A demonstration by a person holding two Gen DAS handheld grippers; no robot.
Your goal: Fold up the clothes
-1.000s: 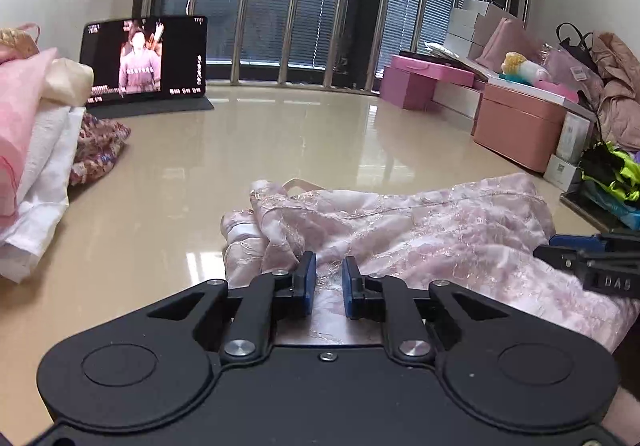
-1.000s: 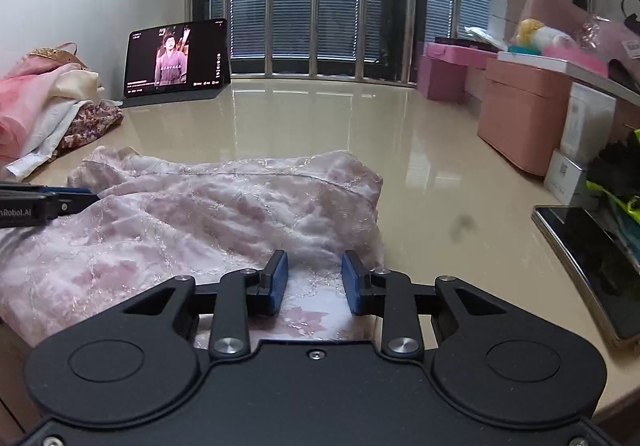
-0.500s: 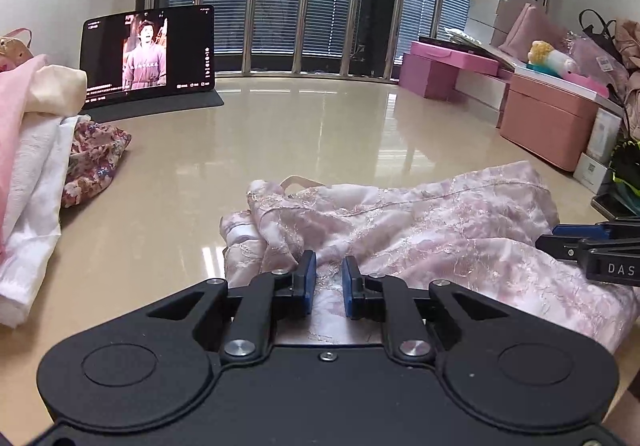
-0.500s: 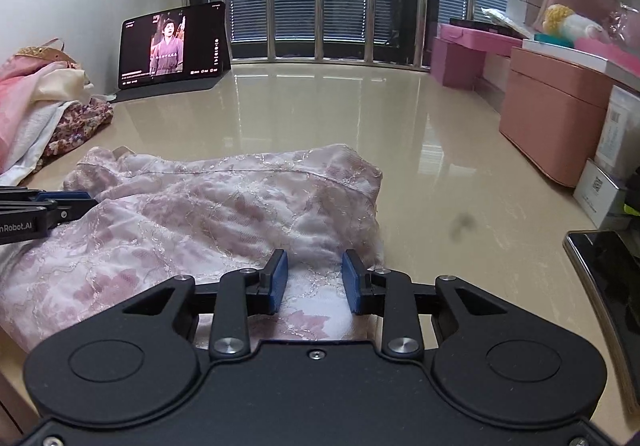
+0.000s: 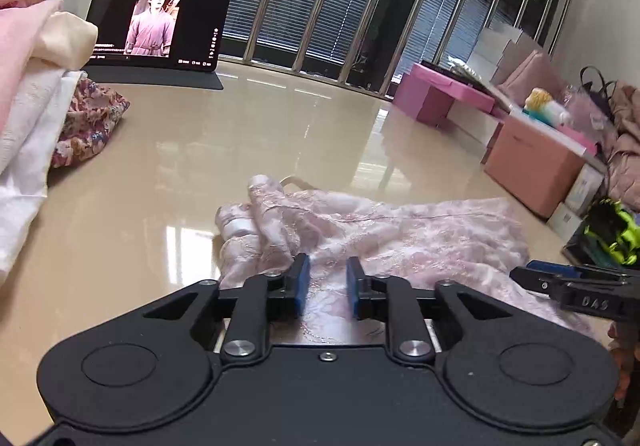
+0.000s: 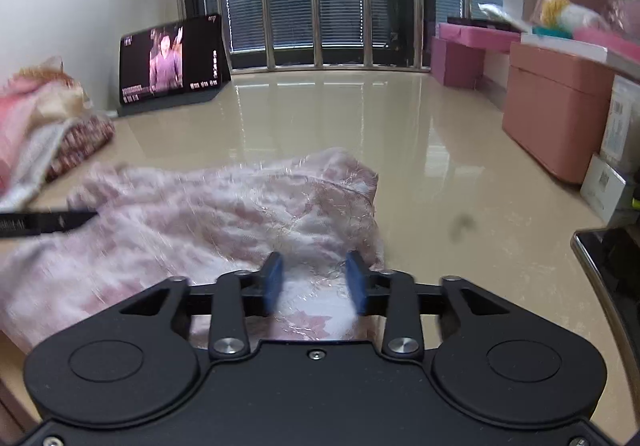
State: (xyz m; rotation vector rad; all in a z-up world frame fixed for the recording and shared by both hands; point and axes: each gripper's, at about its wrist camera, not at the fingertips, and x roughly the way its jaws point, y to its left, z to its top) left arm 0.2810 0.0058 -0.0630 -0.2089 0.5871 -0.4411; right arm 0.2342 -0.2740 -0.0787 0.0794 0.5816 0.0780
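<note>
A pale pink lace garment (image 5: 420,234) lies crumpled on the glossy beige table (image 5: 240,125), close to the near edge. My left gripper (image 5: 327,266) is over the garment's left end. Its jaws are opening, with cloth lying between the blue pads and not pinched. In the right wrist view the same garment (image 6: 200,205) spreads leftward. My right gripper (image 6: 314,262) is at its right end, jaws also opening, with cloth between the pads but not pressed. Each gripper's tip shows in the other's view: the right gripper (image 5: 520,274) and the left gripper (image 6: 92,215).
A pile of folded clothes (image 5: 32,85) sits at the table's left. A tablet (image 5: 160,21) playing video stands at the back left. Pink boxes (image 5: 532,161) line the right side. A dark flat device (image 6: 608,266) lies at the near right edge.
Both grippers' jaws have spread apart from their narrow grip on the garment's near edge. The left view has rolled and shifted, and the right view is now blurred.
</note>
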